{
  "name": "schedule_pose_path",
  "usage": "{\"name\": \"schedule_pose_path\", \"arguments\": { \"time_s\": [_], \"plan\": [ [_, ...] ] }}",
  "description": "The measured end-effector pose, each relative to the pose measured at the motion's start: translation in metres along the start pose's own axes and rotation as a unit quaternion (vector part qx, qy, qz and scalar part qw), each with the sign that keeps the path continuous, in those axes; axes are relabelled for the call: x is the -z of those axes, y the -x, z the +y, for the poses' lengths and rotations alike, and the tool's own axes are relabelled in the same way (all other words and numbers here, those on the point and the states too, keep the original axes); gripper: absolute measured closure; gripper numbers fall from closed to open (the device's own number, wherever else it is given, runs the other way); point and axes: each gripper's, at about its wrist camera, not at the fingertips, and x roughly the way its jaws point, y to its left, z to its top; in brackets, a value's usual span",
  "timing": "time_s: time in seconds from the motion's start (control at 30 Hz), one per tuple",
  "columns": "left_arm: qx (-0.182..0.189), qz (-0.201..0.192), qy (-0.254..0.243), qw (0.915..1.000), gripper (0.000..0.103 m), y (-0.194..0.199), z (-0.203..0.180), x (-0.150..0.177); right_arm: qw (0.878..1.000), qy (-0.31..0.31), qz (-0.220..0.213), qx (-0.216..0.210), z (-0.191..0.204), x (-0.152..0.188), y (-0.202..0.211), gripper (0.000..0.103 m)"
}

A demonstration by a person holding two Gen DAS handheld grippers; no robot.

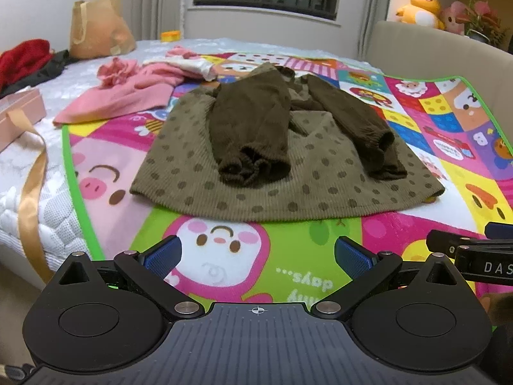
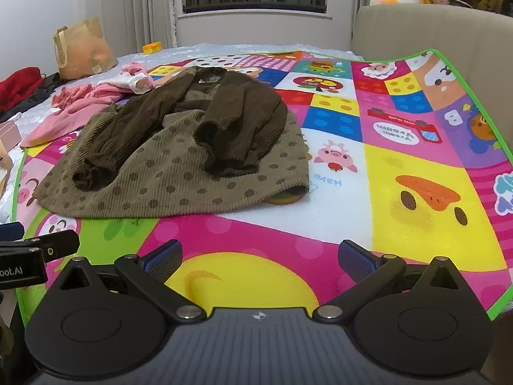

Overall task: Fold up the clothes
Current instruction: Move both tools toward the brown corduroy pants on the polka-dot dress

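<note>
Nearest the cameras, the left gripper (image 1: pixel 258 256) and right gripper (image 2: pixel 259 258) hover over the cartoon play mat (image 2: pixel 400 211), both with jaws spread wide and holding nothing. Farther on, the olive polka-dot corduroy dress (image 1: pixel 288 173) lies flat on the mat, dark brown sleeves (image 1: pixel 253 128) folded over its front. Beyond it lie pink clothes (image 1: pixel 128 96) and a paper bag (image 1: pixel 99 25).

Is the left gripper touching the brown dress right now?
Apart. In the left wrist view, the open left gripper sits short of the brown dress, with a bare strip of play mat between fingertips and hem.
</note>
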Motion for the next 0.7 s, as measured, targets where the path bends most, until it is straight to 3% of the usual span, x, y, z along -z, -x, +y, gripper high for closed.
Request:
{"name": "schedule_pose_path", "arguments": {
  "time_s": [0.7],
  "plan": [
    [0.004, -0.004, -0.021, 0.9998, 0.000, 0.0021, -0.0032, 0.0016, 1.000, -0.004, 0.002, -0.008, 0.0006, 0.0021, 0.0001, 0.000]
  ]
}}
